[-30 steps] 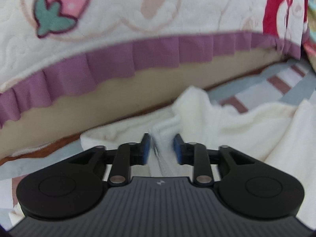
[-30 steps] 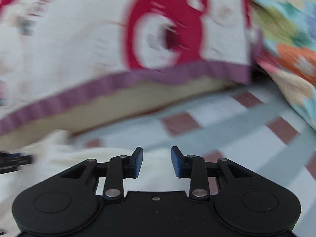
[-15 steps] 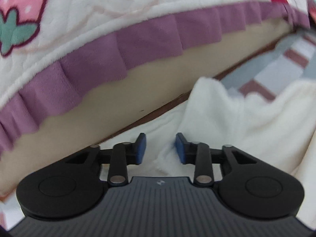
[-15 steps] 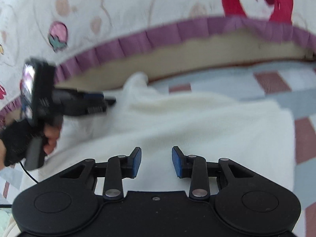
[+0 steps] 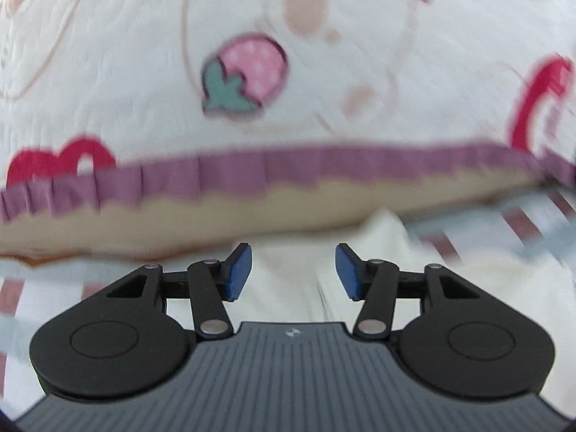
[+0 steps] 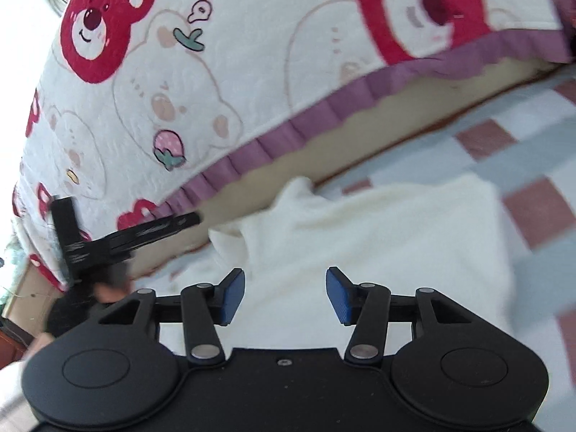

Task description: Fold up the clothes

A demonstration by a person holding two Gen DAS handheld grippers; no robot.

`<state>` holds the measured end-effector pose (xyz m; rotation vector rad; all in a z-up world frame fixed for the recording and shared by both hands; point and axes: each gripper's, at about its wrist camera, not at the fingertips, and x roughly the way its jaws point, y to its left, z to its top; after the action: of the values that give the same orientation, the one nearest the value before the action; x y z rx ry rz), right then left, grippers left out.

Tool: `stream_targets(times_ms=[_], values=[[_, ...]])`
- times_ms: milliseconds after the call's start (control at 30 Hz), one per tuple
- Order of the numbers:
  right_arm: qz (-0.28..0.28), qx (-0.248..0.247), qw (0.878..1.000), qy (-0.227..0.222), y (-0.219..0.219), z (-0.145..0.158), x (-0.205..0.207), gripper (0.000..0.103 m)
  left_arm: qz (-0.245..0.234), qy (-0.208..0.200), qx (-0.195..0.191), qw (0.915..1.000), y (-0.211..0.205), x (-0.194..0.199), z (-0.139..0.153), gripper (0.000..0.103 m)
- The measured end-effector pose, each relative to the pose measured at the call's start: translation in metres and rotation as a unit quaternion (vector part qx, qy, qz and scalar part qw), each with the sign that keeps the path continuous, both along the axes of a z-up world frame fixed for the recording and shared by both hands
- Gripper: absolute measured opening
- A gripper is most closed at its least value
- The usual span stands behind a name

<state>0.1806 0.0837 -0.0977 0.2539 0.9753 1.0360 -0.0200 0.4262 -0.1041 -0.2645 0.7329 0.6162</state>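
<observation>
A cream fleece garment (image 6: 378,237) lies in a folded heap on the checked bed sheet (image 6: 511,151). It also shows in the left wrist view (image 5: 295,288), below the fingers. My left gripper (image 5: 293,271) is open and empty just above the garment's left part. Seen from the right wrist, the left gripper (image 6: 194,219) is blurred and off the garment's left edge. My right gripper (image 6: 285,297) is open and empty above the garment's near side.
A quilt (image 6: 216,72) with red bears, strawberries and a purple frill (image 5: 288,169) rises behind the garment. A beige band (image 5: 216,216) runs under the frill. The checked sheet extends to the right.
The left gripper has opened wider, let go of the garment and pulled back left and up. The right gripper has drawn back and opened wider. The garment lies flatter.
</observation>
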Motion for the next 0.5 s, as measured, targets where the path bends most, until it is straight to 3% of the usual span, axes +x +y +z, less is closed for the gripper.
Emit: stream_targets(times_ms=[167, 300, 367, 433, 500], values=[[-0.01, -0.053, 0.996, 0.072, -0.051, 0.0, -0.032, 0.056, -0.078, 0.027, -0.038, 0.9959, -0.043, -0.08, 0.015, 0.052], [-0.011, -0.135, 0.985, 0.11, -0.094, 0.022, -0.031, 0.057, -0.112, 0.052, -0.069, 0.9899, -0.082, -0.163, 0.035, 0.058], [-0.013, -0.144, 0.977, 0.157, -0.122, 0.025, -0.028, 0.07, -0.112, 0.072, -0.093, 0.9867, -0.093, -0.204, 0.03, 0.06], [-0.018, -0.156, 0.965, 0.211, -0.147, 0.019, -0.03, 0.07, -0.095, 0.099, -0.121, 0.9831, -0.099, -0.234, 0.017, 0.06], [-0.041, -0.178, 0.957, 0.226, -0.169, 0.014, -0.038, 0.07, -0.07, 0.099, -0.172, 0.9776, -0.1, -0.264, 0.002, 0.06]])
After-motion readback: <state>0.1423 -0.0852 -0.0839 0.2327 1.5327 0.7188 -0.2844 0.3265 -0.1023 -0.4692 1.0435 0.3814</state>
